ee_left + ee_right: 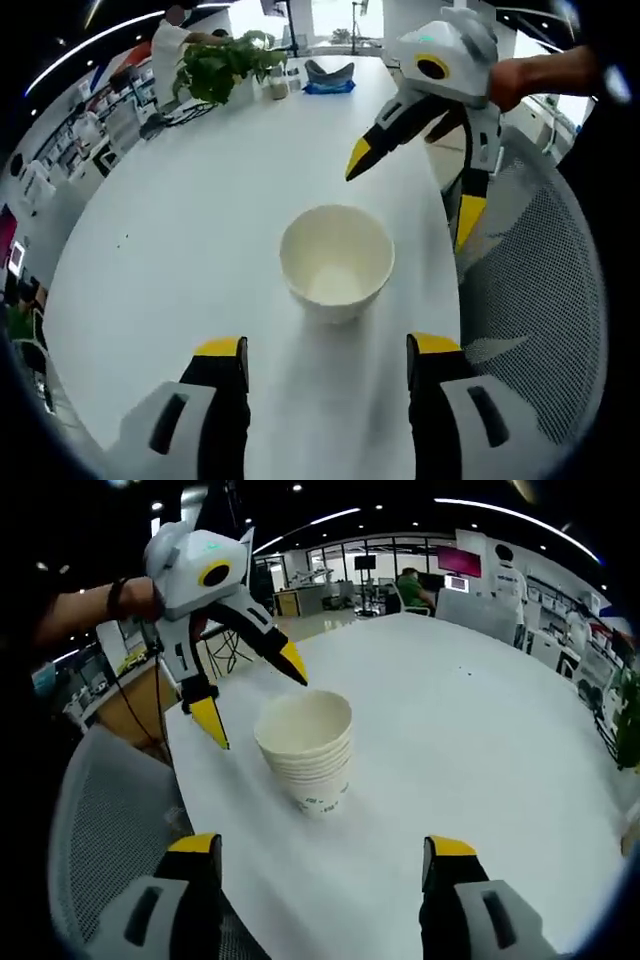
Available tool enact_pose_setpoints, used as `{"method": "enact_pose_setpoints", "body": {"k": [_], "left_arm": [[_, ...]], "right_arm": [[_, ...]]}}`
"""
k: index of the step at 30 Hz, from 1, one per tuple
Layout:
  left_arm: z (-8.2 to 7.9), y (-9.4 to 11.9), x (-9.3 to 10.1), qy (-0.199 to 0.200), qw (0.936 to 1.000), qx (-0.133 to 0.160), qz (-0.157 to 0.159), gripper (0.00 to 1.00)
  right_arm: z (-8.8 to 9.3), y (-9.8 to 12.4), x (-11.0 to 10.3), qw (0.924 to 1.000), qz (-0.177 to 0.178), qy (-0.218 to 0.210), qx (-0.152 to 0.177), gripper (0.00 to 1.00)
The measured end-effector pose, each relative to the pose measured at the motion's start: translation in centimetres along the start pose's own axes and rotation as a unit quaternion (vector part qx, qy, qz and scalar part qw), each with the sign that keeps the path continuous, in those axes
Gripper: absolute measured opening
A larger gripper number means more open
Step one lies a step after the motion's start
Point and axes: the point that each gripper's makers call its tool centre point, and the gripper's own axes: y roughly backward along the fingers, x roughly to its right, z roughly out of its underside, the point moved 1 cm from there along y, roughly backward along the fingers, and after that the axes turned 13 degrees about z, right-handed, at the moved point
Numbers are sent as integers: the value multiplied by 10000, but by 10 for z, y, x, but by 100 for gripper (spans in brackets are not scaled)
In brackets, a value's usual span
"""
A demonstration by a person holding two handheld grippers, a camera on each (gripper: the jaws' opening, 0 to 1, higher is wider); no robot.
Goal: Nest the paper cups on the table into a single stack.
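White and round-edged, the table [180,260] is standing in a bright open office, with a mesh chair [540,290] sitting at its near edge and a potted plant [222,62] resting at its far side beside a small jar [277,86] and a blue object [329,80] that is too small to identify. A person in a white top [165,50] is standing behind the plant. In the right gripper view, another person in a green top [410,588] is sitting at a distant desk beneath a pink screen [466,562].

Near the table edge, the stack of paper cups [337,262] is standing upright, mouth up; in the right gripper view its layered rims [306,748] are showing several cups nested together.

In the left gripper view, the left gripper [327,362] is hovering with its yellow-tipped jaws spread wide, the stack lying just beyond them and untouched. The right gripper [410,190], held by a hand [515,80], is entering from the right with its jaws parted and empty, near the stack.

In the right gripper view, the right gripper [325,855] is likewise spread, with the stack sitting ahead of it, and the left gripper [250,700] is hanging splayed just beside the stack's rim.
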Motion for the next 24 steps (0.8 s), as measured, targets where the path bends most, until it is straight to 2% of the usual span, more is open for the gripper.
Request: {"method": "enact_pose_setpoints", "body": {"k": [7,12,16,19,23,24], "left_arm": [[-3,-17,-2,214,9992,345,-4,59],[-3,-28,0,244,9990,366,6,56],[-1,-32,-3,237,9990,367,-10,52],[-6,-33,-5,225,9989,410,-35,50],[-5,-43,-15,95,9991,420,26,50],[-8,-42,-12,81,9991,426,46,50]], "right_arm": [[-16,-16,7,9995,-145,240,144,79],[-14,-31,7,9979,-292,584,-21,75],[-17,-31,3,9948,-378,942,-95,72],[-21,-37,2,9946,-396,959,-40,69],[-25,-44,-3,9949,-485,882,-6,68],[-26,-44,-4,9944,-495,930,6,68]]}}
